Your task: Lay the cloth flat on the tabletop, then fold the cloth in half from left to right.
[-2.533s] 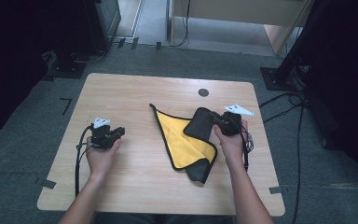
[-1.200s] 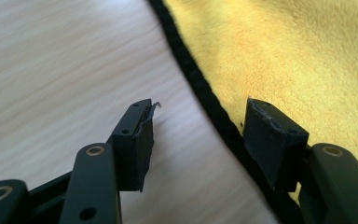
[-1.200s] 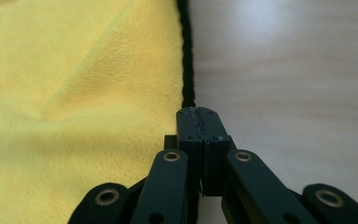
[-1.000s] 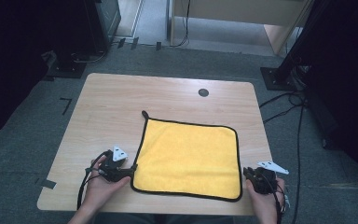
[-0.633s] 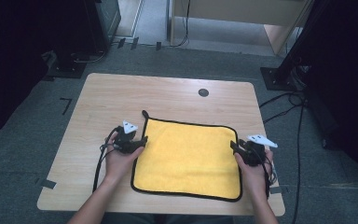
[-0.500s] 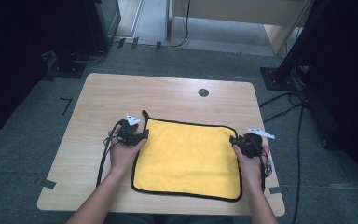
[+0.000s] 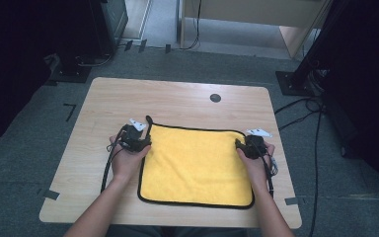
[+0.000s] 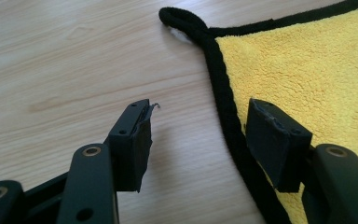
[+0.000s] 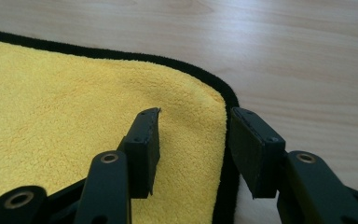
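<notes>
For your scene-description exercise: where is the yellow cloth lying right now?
In the high view the yellow cloth lies spread flat on the near half of the wooden table, between the left gripper and the right gripper.

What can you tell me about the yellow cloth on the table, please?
The cloth is a fluffy yellow square, like microfibre, edged all round in black piping, with a small black hanging loop at its far left corner. It lies spread flat on the wooden table, toward the near edge. The left gripper straddles its left hem with open jaws, and the right gripper straddles its right hem near the far corner; neither pinches it.
</notes>
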